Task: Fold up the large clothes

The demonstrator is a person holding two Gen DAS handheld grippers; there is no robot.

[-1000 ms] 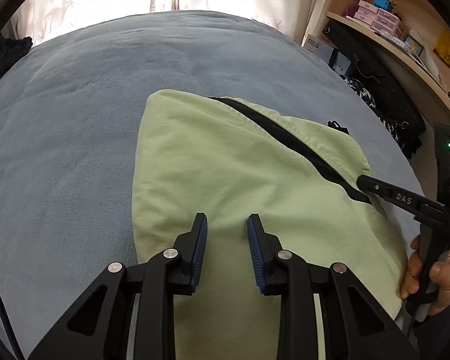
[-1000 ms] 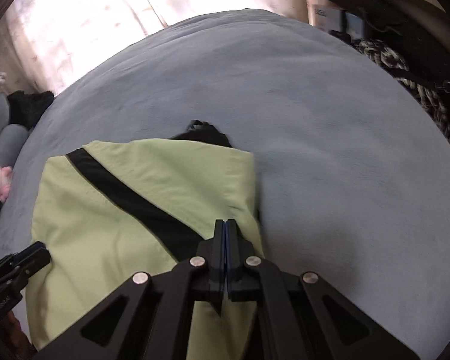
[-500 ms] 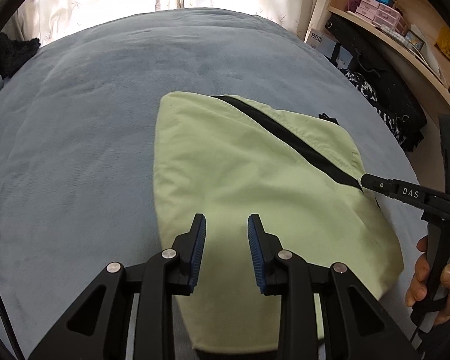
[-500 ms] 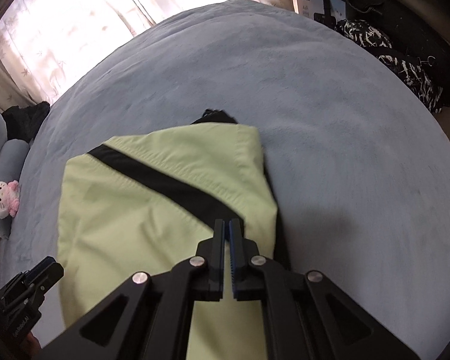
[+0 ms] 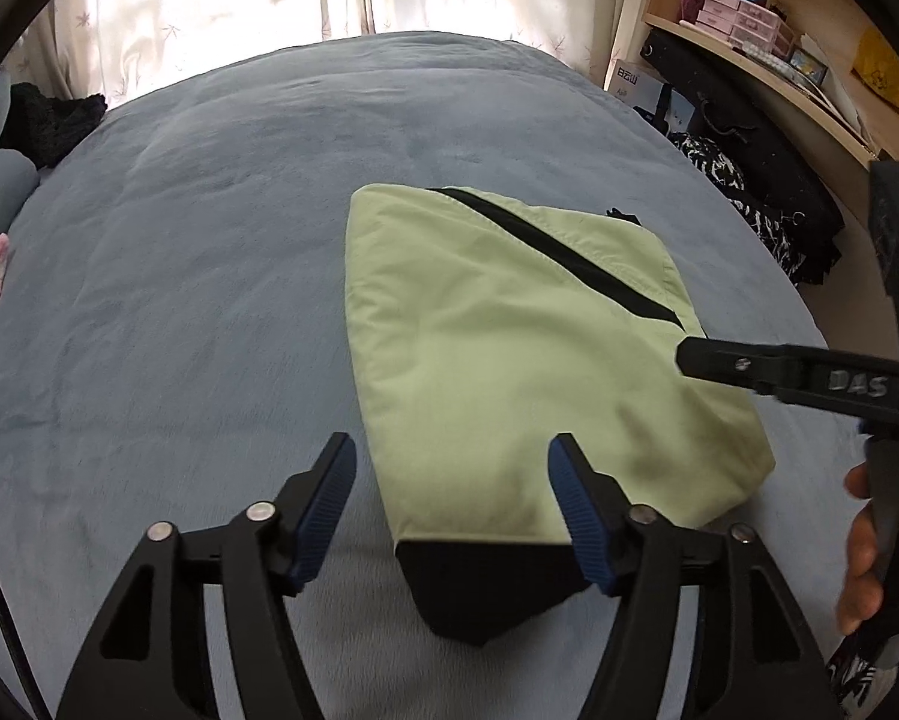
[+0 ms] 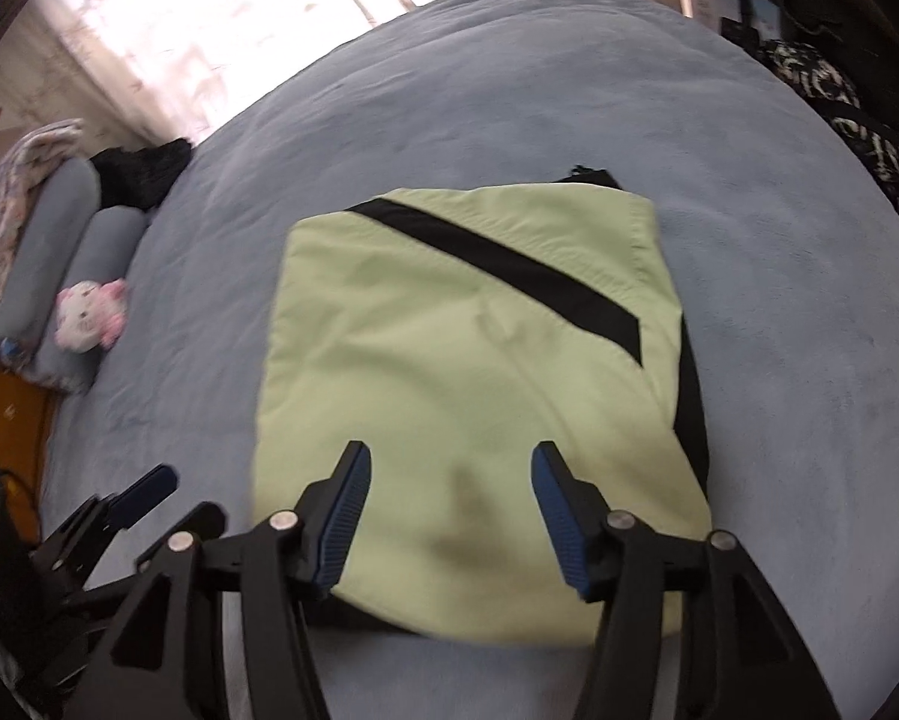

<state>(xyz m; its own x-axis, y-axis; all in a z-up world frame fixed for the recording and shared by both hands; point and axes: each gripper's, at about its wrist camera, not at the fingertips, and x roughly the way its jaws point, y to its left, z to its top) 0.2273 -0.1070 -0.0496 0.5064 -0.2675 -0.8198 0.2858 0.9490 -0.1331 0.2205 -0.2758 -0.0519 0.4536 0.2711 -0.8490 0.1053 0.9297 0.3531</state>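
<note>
Right gripper (image 6: 449,510) jaws, pressed together a second ago, now spread wide above green garment (image 6: 467,372). Left gripper (image 5: 449,504) jaws opened wider, pulled back toward garment's near edge; black underlayer now exposed there.

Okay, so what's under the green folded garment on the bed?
Black fabric pokes out from beneath the green garment at its near edge and far corner, all on the blue-grey bedcover. How far the black layer extends underneath is hidden.

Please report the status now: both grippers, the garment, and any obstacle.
Left gripper open, right gripper open, neither holding. Green garment folded flat on blue bed. Nothing in the way.
</note>
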